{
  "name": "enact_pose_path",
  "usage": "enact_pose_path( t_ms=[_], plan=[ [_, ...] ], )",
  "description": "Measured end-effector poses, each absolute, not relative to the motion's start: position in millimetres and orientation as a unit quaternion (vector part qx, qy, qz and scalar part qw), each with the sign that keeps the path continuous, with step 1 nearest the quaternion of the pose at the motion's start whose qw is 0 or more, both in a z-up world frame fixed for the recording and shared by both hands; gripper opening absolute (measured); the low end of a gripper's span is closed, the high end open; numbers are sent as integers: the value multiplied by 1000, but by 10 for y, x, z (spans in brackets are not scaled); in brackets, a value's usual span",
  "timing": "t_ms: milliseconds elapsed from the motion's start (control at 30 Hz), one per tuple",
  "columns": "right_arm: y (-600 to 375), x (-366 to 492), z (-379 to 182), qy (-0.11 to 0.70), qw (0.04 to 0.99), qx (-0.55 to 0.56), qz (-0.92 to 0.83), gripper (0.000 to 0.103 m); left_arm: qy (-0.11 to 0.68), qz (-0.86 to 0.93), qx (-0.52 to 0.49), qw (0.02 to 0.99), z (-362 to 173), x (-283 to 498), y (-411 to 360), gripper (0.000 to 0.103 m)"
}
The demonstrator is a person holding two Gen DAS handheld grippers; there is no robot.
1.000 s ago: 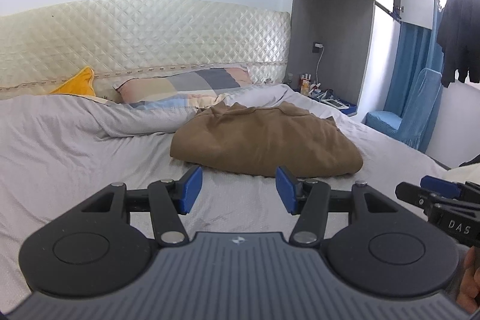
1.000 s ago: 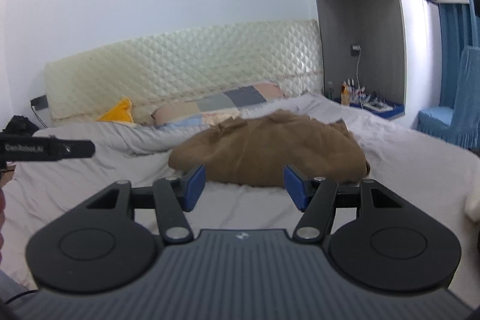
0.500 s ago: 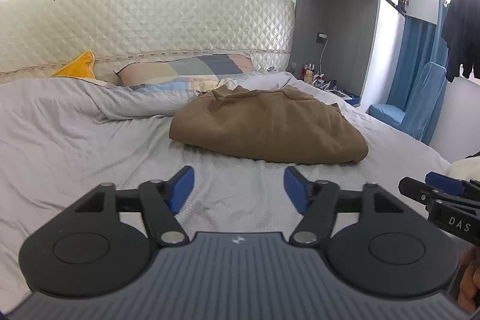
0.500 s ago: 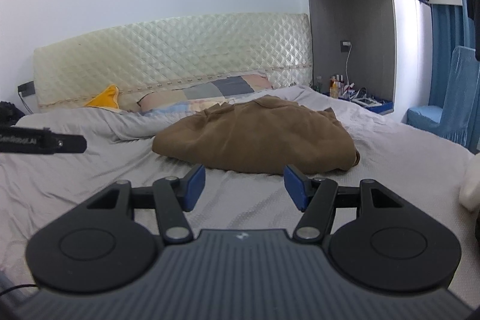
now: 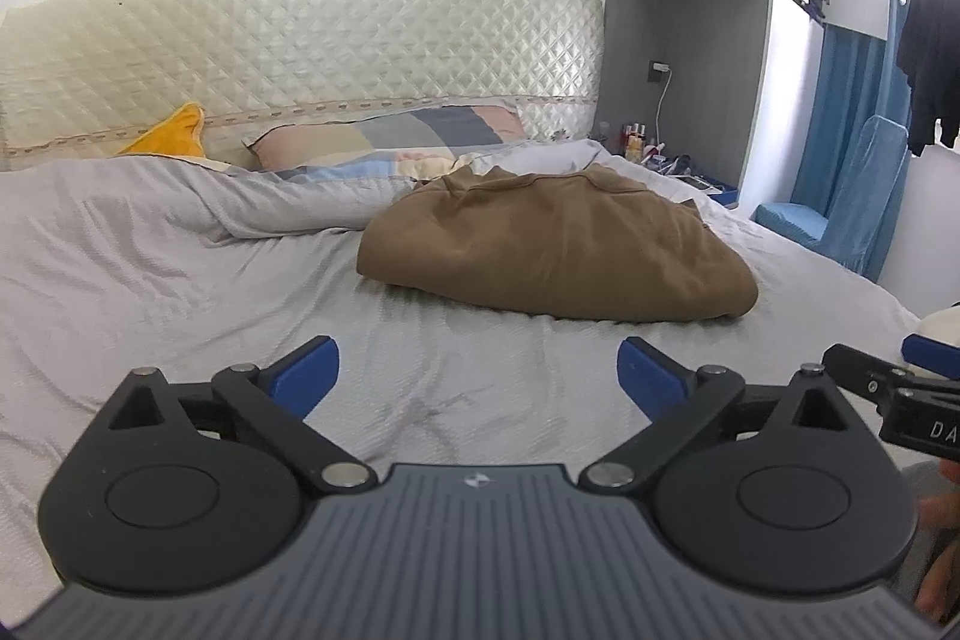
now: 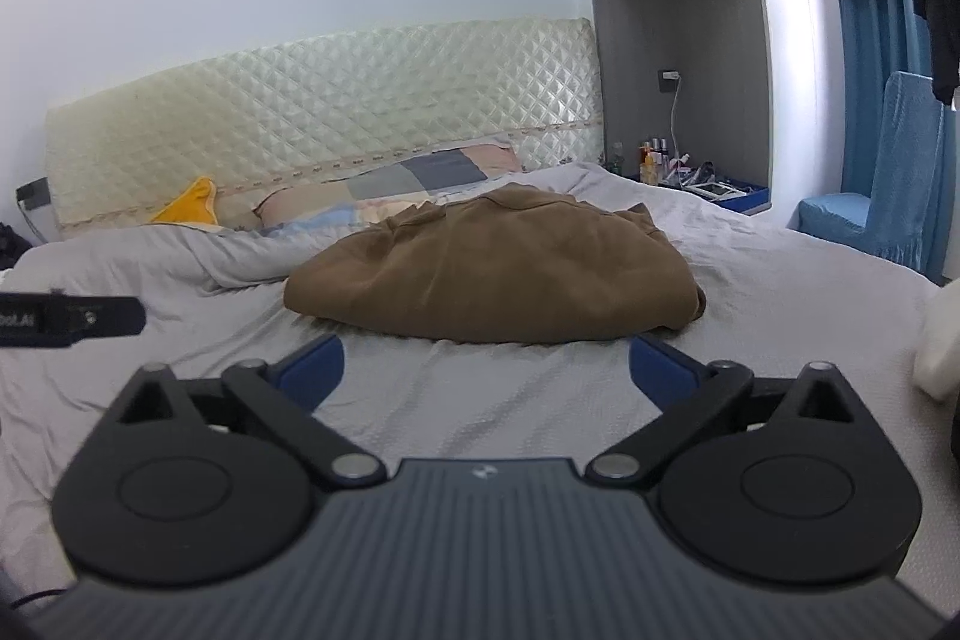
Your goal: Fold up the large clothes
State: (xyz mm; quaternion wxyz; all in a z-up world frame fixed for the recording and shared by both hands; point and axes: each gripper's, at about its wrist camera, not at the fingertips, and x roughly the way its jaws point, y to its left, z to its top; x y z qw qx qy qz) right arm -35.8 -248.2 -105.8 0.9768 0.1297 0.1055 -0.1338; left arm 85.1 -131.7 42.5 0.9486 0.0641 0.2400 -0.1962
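From the left wrist, our left claw hangs wide and empty above the grey bed; the brown garment lies bundled ahead. From the right wrist, our right claw gapes equally wide, near the garment's front edge; any grip should pinch a single hem.

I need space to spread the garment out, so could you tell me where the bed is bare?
Bare grey sheet lies left of the brown garment, and between it and both grippers. The head end is crowded with the pillow and bunched duvet.
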Motion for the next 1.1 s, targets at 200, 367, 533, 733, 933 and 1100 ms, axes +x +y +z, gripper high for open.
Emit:
enact_pose_path(
  t_ms=[200, 367, 533, 733, 933, 1100],
  plan=[
    [-2473, -324, -1076, 109, 976, 129, -136, 103, 247, -183, 56, 950, 398, 880, -1301, 102],
    [-2467, -307, -1082, 111, 976, 128, -136, 103, 256, -180, 52, 948, 367, 904, -1308, 102],
    [-2473, -303, -1100, 111, 975, 131, -139, 103, 260, -179, 54, 947, 355, 915, -1321, 102],
    [-2472, -303, -1104, 112, 975, 130, -140, 103, 262, -175, 58, 947, 339, 912, -1346, 102],
    [-2468, -306, -1104, 112, 975, 130, -140, 103, 258, -176, 60, 948, 338, 899, -1351, 102],
    [-2473, -281, -1103, 114, 975, 131, -139, 103, 258, -175, 61, 948, 337, 899, -1343, 102]
  ],
)
